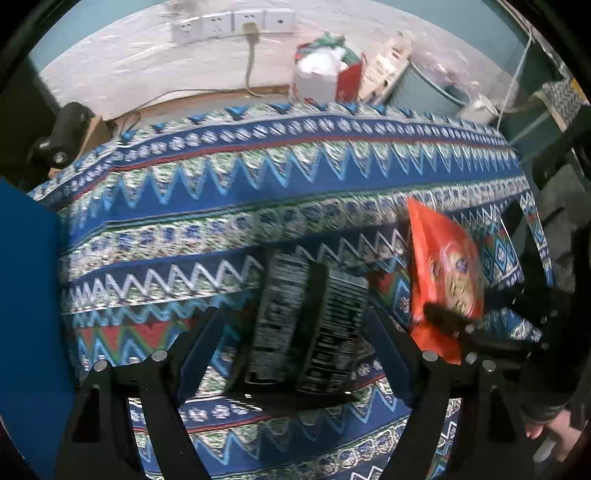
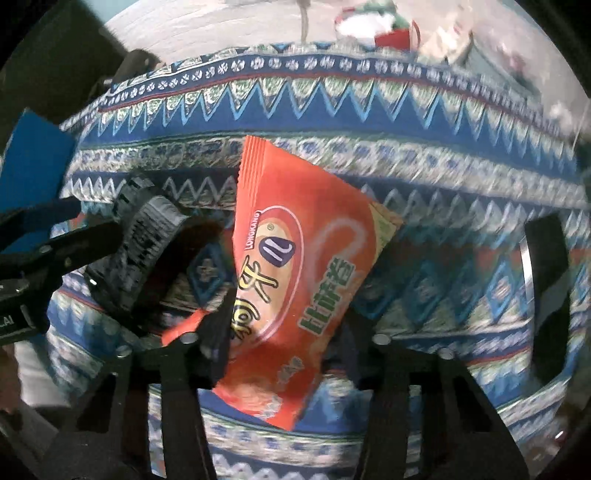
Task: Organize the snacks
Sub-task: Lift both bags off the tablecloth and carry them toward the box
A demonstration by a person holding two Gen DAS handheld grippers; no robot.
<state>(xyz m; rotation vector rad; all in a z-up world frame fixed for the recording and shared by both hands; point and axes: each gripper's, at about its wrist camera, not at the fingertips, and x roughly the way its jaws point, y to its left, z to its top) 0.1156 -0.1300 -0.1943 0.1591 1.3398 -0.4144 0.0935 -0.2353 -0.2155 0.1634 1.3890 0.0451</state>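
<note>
Patterned tablecloth (image 1: 295,177); right hand-held gripper (image 2: 280,343) clamped on orange snack packet (image 2: 295,258); left hand-held gripper (image 1: 295,332) spread around black packet (image 1: 306,321).

Your left tool (image 1: 295,325) has matte black linkage arms with round silver pin heads and dark blue finger pads (image 1: 195,350). Your right tool (image 2: 284,354) is built the same, black bars with silver pins. You wear a dark knitted cuff (image 1: 550,406).

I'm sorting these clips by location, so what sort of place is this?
Probably a home or a makeshift indoor workspace: a table under a patterned tablecloth, a row of wall sockets with a cable plugged in, and a stuffed shopping bag against the wall behind.
</note>
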